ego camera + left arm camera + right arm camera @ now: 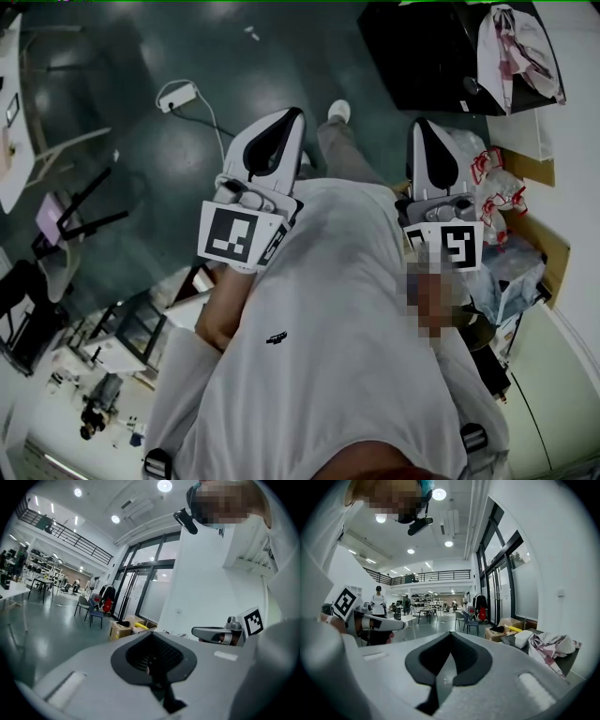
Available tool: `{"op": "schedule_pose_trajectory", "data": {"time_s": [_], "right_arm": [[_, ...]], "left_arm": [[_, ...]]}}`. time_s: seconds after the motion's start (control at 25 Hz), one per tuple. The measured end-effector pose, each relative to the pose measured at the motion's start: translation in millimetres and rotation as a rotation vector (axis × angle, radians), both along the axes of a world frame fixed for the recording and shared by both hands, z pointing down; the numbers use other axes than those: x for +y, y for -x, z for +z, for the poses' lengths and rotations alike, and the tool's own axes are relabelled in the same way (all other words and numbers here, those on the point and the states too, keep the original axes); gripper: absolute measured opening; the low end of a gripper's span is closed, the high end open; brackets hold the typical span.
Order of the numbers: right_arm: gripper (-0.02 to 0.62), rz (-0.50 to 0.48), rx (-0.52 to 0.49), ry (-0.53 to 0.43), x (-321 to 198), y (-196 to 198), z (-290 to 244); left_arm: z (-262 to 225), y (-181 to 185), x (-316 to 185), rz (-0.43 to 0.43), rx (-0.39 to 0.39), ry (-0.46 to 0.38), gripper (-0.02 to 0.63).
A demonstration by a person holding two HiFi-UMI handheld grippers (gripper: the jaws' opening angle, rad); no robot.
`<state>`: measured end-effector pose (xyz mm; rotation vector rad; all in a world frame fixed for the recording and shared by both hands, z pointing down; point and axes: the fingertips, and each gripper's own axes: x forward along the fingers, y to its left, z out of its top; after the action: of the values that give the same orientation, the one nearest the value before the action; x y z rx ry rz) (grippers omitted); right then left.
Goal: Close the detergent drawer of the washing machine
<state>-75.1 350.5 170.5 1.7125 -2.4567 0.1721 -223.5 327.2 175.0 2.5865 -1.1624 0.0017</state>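
We hold both tools close against our white shirt (319,309), a smooth, soft fabric that fills the lower middle of the head view. The left gripper (281,131) juts out from the shirt's left side and the right gripper (429,136) from its right side. Their long axes run roughly parallel, away from the shirt and out over the glossy dark floor (112,56).

Each has a rounded white plastic shell with a black tapered tip. Each also carries a marker cube (234,234) printed in black and white squares on the end nearest the shirt.

In its own view, each tool's ribbed dark pads meet along a thin seam, pressed together with nothing between them.

Beyond the shirt on the right-hand side, crumpled pale cloth (520,47) lies on a flat black surface (422,56). A white power strip (176,96) with its cord rests on the floor ahead of the shirt, to the left.

No view shows us the detergent drawer, so we cannot tell where it is or which way it points.
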Motion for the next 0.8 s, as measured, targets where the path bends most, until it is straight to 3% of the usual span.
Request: {"op": "schedule_pose_trajectory", "data": {"time_s": [0.8], "right_arm": [[-0.008,-0.005,-0.08,-0.031,-175,-111,0]], "left_arm": [[-14,-103,-164,-0.022,-0.077,-0.029,0.014]]}}
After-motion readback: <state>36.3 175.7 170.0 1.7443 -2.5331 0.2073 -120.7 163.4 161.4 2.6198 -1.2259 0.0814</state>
